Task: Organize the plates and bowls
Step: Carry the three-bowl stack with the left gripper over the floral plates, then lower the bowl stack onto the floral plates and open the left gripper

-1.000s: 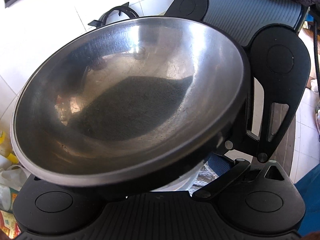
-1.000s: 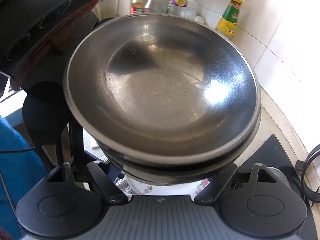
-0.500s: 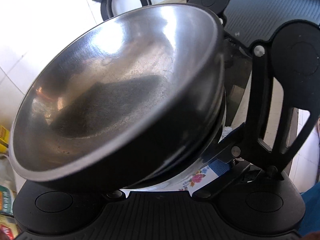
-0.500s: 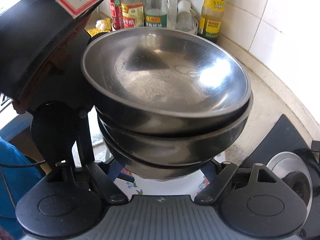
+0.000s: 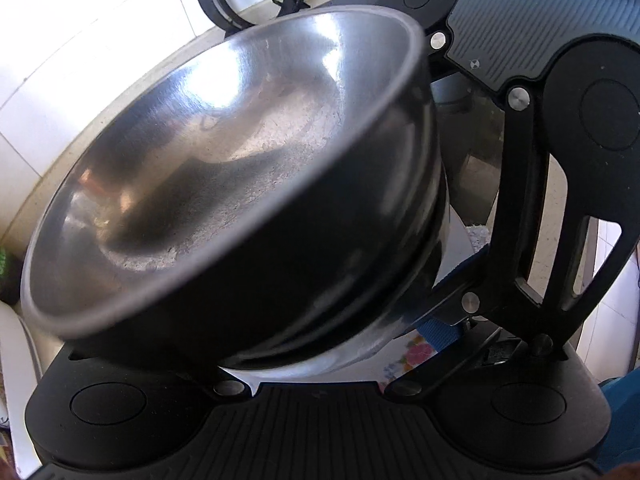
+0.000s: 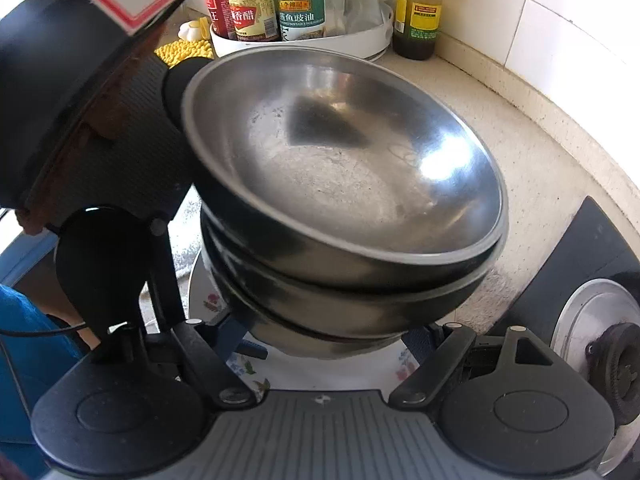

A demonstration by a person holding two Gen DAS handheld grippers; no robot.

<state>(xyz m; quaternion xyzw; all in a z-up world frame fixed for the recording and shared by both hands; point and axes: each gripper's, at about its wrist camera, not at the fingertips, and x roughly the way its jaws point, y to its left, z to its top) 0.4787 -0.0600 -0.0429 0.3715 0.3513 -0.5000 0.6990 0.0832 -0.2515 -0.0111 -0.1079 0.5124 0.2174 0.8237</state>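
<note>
Bowls, steel ones nested in a stack, fill both wrist views; three rims can be counted in the right wrist view, one inside another, and the stack tilts with its open side toward the far wall. Under the stack lies a white plate with a flower print, its edge showing at the near side of the bowls (in the left wrist view it peeks out as a flowered strip).

The right gripper has its blue pads against the lower bowl on the left and right, so it is clamped wide on the stack. The left gripper is hidden behind the bowls; its fingertips do not show, and whether it grips them cannot be told. In the right wrist view its black body, bearing a red-bordered label, sits at the left of the stack.

Beyond lies a speckled beige counter. At the far side stands a white tray of sauce bottles, with another bottle to its right against the white tiled wall. A gas burner is at the near right.
</note>
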